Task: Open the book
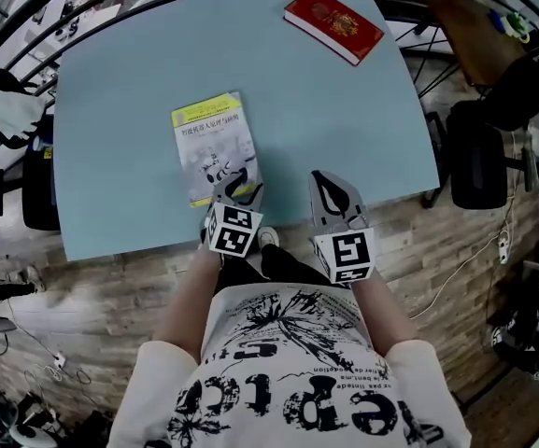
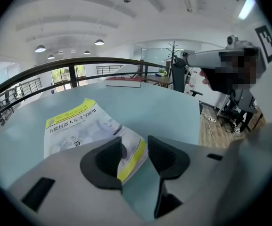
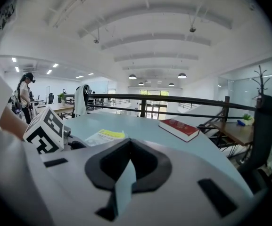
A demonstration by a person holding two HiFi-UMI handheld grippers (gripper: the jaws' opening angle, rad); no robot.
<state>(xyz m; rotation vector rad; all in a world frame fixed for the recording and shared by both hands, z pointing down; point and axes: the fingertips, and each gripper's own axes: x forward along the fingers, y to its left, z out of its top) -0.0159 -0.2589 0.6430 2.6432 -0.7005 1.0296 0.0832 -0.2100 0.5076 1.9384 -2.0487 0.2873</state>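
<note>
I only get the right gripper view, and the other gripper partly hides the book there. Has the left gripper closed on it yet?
Observer: No. The left gripper has its jaws apart; the near corner of the book shows between them, not pinched.
Operator: Is the book open at all?
Observer: No, the head view shows it closed, cover up, flat on the table.
Operator: Where is my right gripper?
Observer: Beside the left one, the right gripper hangs over bare table just right of the book, clear of it.

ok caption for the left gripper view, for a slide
Left gripper, jaws open, straddles the near corner of the closed book on the blue table
</note>
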